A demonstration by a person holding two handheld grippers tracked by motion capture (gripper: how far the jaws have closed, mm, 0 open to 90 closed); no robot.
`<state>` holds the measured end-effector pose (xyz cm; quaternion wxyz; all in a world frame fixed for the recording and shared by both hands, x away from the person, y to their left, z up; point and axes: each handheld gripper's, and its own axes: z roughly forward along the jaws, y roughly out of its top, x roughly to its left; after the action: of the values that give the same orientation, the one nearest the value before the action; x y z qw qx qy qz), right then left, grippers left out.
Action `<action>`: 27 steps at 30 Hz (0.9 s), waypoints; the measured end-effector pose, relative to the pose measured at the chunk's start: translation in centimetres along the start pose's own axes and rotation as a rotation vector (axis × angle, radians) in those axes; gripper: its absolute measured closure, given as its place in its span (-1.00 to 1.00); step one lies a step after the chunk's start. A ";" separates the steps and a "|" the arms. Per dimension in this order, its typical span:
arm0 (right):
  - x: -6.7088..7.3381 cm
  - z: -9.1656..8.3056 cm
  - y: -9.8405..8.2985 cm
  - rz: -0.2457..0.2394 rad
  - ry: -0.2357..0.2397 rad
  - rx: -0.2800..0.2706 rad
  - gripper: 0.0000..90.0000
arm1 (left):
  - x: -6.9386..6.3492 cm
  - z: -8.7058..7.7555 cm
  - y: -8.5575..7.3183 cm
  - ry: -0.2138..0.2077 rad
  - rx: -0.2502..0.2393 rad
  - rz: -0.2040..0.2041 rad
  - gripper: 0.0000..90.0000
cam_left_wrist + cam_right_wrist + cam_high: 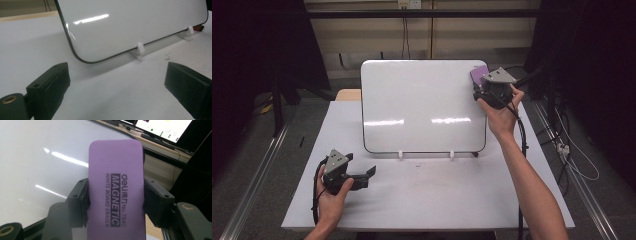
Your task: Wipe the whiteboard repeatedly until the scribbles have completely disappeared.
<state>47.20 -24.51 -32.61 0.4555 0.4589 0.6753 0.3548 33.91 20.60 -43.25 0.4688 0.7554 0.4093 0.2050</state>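
Right claw pinches the purple eraser across its long sides, at the whiteboard corner at 1 o'clock. Eraser prob. light, foam-soft, w/ a magnetic pull; mid-body grip suits. Left claw spread, low over tabletop at 7 o'clock.

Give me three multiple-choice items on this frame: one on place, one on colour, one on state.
1. Where is the eraser?
A. by the whiteboard's top right corner
B. flat on the table
C. under the whiteboard

2. What colour is the eraser?
A. green
B. purple
C. orange

3. How does the left tool stand?
A. shut on a marker
B. shut on the eraser
C. open and empty

Key: 1 A, the high view shows the right tool holding it there; 2 B, its printed face is purple; 3 C, its jaws stand wide apart over bare table.
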 end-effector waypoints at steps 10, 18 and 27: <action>3.7 -0.7 -1.4 -0.044 0.095 -0.008 -0.07 | 0.0 0.1 -0.1 -0.002 0.004 0.001 -0.87; 2.6 0.5 0.7 -0.013 0.091 -0.020 -0.07 | 0.1 -0.1 -0.1 -0.003 -0.001 -0.002 -0.87; 0.6 1.4 2.9 0.019 0.003 -0.022 -0.07 | 0.3 -0.3 -0.2 0.002 -0.002 -0.011 -0.87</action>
<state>49.29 -22.96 -30.65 0.4561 0.4596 0.6677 0.3672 33.83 21.07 -43.35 0.4704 0.7523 0.4139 0.2037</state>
